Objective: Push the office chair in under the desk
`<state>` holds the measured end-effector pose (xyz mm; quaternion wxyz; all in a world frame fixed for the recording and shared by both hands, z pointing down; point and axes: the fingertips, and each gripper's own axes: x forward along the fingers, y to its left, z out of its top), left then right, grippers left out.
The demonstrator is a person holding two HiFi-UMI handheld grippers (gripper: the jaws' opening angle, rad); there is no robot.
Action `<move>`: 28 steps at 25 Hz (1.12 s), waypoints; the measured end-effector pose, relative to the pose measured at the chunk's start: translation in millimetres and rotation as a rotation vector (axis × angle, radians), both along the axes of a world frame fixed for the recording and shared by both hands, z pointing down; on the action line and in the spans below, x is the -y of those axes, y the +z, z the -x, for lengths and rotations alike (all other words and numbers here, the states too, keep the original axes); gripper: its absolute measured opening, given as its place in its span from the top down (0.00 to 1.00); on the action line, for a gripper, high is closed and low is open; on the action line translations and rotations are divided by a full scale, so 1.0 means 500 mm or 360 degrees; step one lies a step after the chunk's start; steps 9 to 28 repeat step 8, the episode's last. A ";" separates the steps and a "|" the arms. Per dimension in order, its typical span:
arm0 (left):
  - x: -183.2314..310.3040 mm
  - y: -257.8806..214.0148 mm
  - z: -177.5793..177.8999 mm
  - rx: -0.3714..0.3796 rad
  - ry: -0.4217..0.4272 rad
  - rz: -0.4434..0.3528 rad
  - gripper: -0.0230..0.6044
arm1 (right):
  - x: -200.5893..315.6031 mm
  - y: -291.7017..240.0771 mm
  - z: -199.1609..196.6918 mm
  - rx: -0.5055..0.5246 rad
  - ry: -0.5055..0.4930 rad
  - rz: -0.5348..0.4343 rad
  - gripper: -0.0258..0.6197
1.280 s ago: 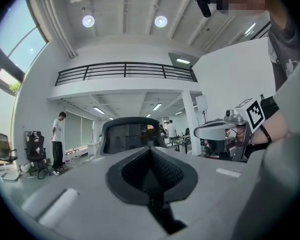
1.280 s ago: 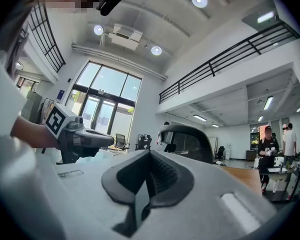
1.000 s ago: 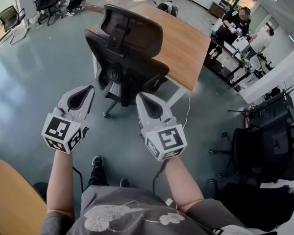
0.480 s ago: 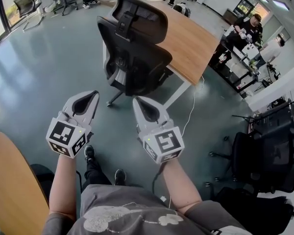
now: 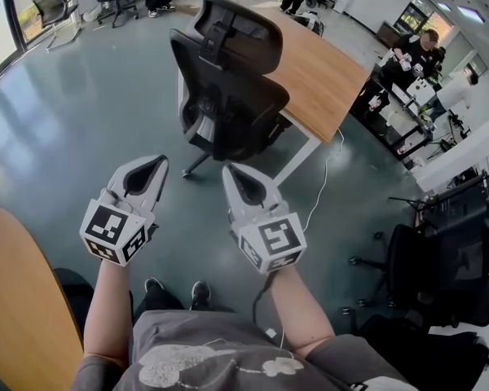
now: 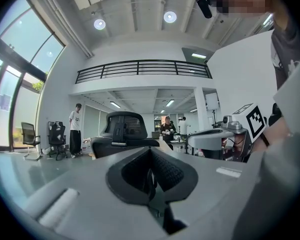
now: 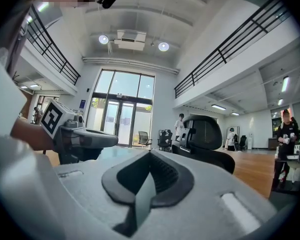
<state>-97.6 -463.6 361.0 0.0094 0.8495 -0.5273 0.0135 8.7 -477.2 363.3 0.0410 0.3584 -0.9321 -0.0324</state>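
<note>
Holds the left gripper (image 5: 157, 164) flat and level, jaws pressed together with nothing in them. Holds the right gripper (image 5: 229, 171) the same way just beside it, jaws together and empty too. Keeps both closed, most likely for a firm, blunt tip to push with; no need to pinch for a push. Points both noses at the back of the office chair (image 5: 228, 96), but well apart from it, with bare floor (image 5: 90, 137) in between. Finds the chair with its back turned this way and its seat right up at the near end of the desk (image 5: 318, 72), maybe partly under the top; hard to tell how far from up here. Fits two stories: walking up for a shove, or standing back from a chair already tucked in.
</note>
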 end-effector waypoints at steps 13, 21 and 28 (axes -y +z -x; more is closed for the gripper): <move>-0.011 -0.007 0.017 -0.0012 -0.0006 -0.0019 0.93 | -0.003 -0.003 0.014 0.0038 0.0007 -0.0002 0.97; -0.011 -0.007 0.017 -0.0012 -0.0006 -0.0019 0.93 | -0.003 -0.003 0.014 0.0038 0.0007 -0.0002 0.97; -0.011 -0.007 0.017 -0.0012 -0.0006 -0.0019 0.93 | -0.003 -0.003 0.014 0.0038 0.0007 -0.0002 0.97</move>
